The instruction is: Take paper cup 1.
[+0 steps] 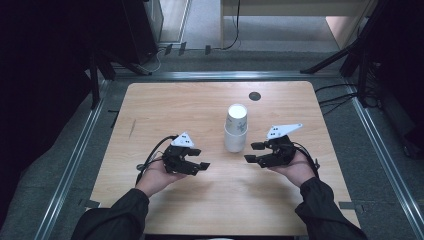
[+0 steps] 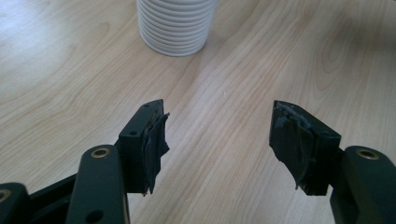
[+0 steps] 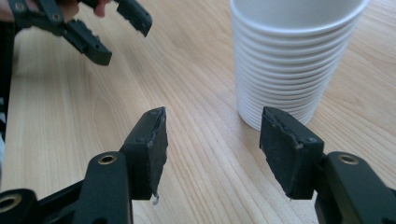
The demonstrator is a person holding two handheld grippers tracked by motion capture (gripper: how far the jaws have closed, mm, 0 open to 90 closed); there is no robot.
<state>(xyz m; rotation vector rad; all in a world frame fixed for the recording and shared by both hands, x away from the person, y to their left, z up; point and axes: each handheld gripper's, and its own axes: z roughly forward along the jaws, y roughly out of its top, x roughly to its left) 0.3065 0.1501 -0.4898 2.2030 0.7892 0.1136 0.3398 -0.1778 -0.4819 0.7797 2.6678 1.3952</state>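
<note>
Cups (image 1: 236, 127) stand between both tools, untouched.

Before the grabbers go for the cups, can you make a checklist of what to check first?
1. Stack of white cups standing upright on the table: ok.
2. Left gripper empty, jaws apart: ok.
3. Right gripper empty, jaws apart: ok.
4. Bare wood between each gripper and the stack, nothing in the way: ok.
5. Either gripper touching the stack yet: no, both apart from it: ok.
6. Jaws wide enough to fit round the stack: cannot tell.
</note>
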